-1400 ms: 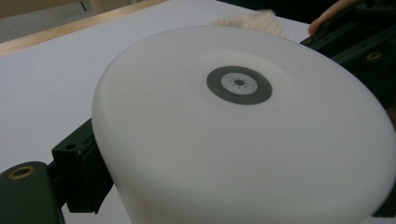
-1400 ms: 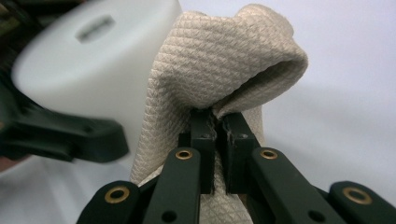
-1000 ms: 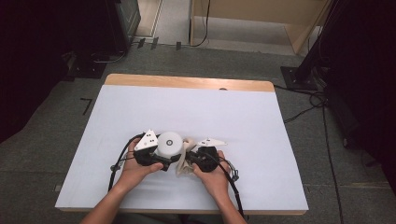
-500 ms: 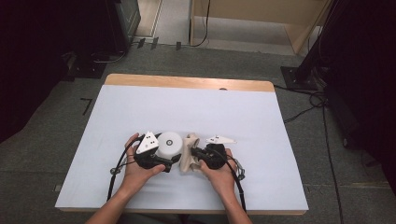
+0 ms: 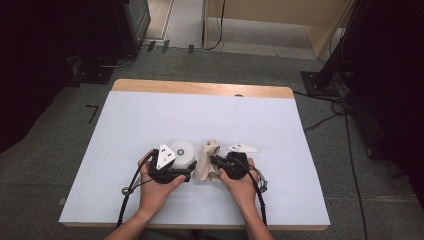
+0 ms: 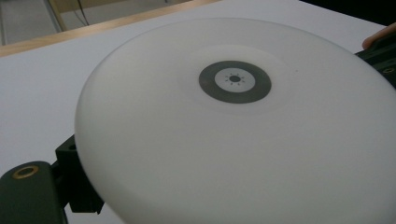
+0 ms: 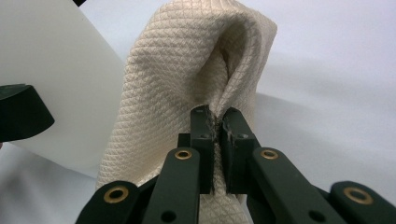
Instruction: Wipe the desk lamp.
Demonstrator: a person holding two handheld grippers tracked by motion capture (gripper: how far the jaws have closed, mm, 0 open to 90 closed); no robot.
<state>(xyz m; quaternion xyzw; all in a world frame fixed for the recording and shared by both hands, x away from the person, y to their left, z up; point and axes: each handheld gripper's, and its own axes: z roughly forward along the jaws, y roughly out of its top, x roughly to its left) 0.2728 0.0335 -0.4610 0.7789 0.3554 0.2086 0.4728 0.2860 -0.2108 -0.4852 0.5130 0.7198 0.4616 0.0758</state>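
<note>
We see a white-topped table (image 5: pixel 210 120) with a wooden far edge on grey carpet (image 5: pixel 65 125); black cables (image 5: pixel 330 117) trail right, and a pale wooden cabinet (image 5: pixel 270 12) stands behind.

White table top (image 5: pixel 150 125), wooden far edge; black cables (image 5: pixel 325 120) on grey floor.

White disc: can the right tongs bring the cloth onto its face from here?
Probably yes. The right tongs are shut on the cream cloth, right beside the white disc that the left tongs hold; nothing lies between them.
</note>
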